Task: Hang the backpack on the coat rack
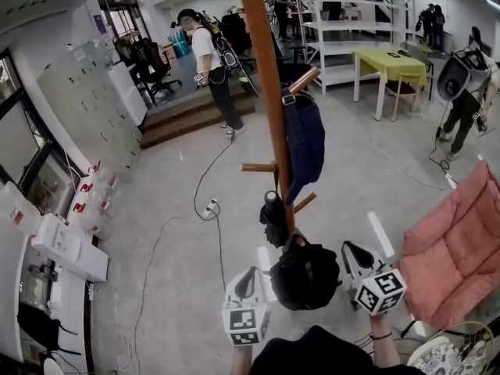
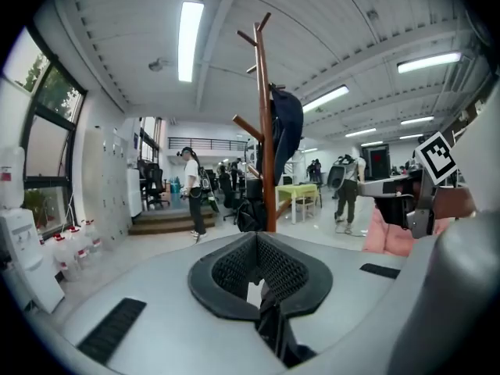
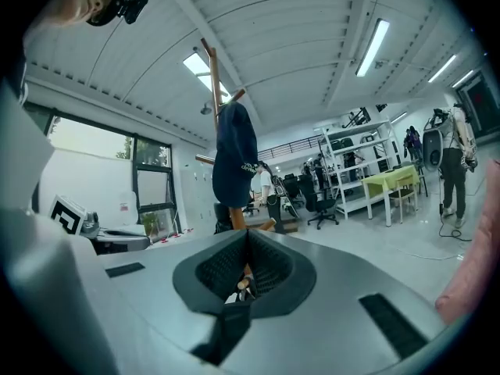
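The black backpack (image 1: 305, 273) hangs off the floor between my two grippers, right at the foot of the wooden coat rack (image 1: 269, 92). My left gripper (image 1: 255, 273) is shut on a black strap (image 2: 275, 330) at the bag's left side. On the bag's right, my right gripper (image 1: 348, 250) is shut on another black strap (image 3: 229, 328). A dark blue garment (image 1: 305, 143) hangs from an upper peg, and a small black bag (image 1: 273, 217) hangs lower on the pole. The rack (image 2: 267, 170) stands straight ahead of the left gripper (image 2: 258, 287). It (image 3: 215, 84) also rises ahead of the right gripper (image 3: 244, 276).
A pink padded cushion (image 1: 457, 248) lies close on the right. A cable with a power strip (image 1: 209, 208) runs over the floor left of the rack. White water dispensers (image 1: 70, 248) line the left wall. A person (image 1: 211, 61) stands behind, and a yellow-green table (image 1: 391, 61) is at the back right.
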Demonstrator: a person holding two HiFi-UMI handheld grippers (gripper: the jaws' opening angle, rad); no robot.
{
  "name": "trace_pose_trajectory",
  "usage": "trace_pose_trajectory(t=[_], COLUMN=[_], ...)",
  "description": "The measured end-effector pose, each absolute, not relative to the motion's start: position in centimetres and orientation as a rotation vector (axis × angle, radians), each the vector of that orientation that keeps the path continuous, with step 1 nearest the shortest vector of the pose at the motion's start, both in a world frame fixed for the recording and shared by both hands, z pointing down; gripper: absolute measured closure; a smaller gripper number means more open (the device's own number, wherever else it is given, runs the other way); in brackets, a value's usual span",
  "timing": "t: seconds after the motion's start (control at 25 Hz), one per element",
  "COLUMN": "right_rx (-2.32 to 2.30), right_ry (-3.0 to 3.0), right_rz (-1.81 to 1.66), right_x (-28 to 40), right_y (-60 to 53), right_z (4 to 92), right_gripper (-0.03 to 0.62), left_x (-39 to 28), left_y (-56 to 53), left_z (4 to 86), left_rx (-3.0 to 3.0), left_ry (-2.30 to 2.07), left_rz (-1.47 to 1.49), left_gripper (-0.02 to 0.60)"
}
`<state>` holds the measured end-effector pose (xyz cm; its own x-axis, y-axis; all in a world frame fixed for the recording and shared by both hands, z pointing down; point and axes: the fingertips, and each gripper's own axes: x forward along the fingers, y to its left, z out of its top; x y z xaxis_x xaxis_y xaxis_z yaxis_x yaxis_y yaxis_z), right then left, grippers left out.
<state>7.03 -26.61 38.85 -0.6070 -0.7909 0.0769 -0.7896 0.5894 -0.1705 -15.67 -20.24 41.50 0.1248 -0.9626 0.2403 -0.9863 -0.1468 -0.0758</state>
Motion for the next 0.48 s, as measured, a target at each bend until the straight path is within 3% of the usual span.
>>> trace_pose_trajectory(t=[0.48], right_rx=[-1.397], right_ry=[2.775], right_rz=[-0.223], right_x=[7.0], right_y=[-27.6], right_z=[38.3], right_gripper=[0.581], left_x=[-18.1], left_y=[-20.0], left_z=[40.9], left_rx=[2.235], left_ry=[-2.074], left_rz=[0.303], left_gripper=[0.565])
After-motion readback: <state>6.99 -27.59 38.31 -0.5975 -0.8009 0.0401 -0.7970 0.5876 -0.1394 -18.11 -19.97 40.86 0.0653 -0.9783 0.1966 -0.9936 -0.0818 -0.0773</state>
